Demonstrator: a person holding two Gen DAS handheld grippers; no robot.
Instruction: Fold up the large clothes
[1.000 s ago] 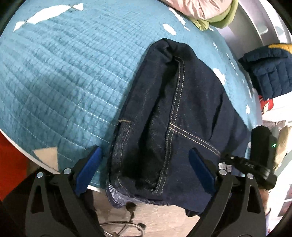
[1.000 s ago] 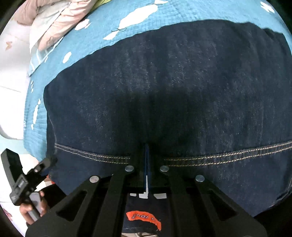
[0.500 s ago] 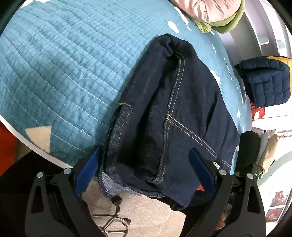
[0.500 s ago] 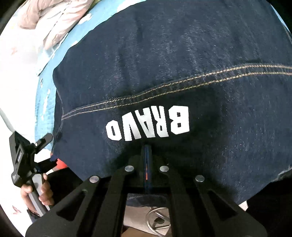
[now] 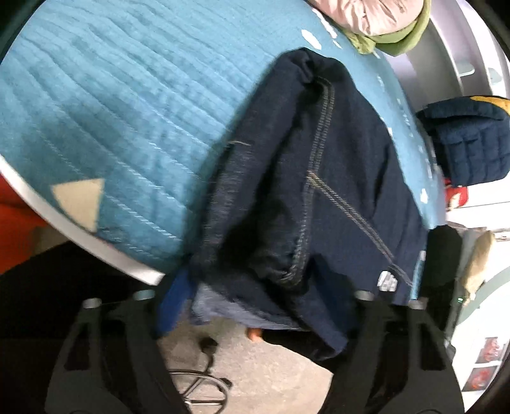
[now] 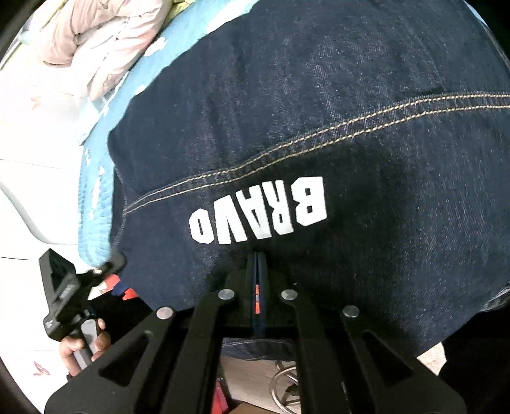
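Observation:
Dark blue jeans (image 5: pixel 318 178) lie folded on a teal quilted bed cover (image 5: pixel 111 105), their near end hanging over the bed edge. My left gripper (image 5: pixel 264 305) is open, its blue pads on either side of the hanging denim edge, which covers the right pad. In the right wrist view the jeans (image 6: pixel 318 111) fill the frame, with a white "BRAVO" print (image 6: pixel 258 216) upside down. My right gripper (image 6: pixel 257 264) is shut on the jeans' near edge just below the print. The left gripper also shows in the right wrist view (image 6: pixel 79 286), held by a hand.
A pink and green bundle of clothes (image 5: pixel 376 19) lies at the far end of the bed. A navy padded jacket (image 5: pixel 471 140) hangs at the right. Below the bed edge are bare floor and a metal chair base (image 5: pixel 197 391).
The left gripper has moved in onto the jeans' hanging edge and its jaws have narrowed. The right gripper has pulled the denim back, bringing the BRAVO print into view.

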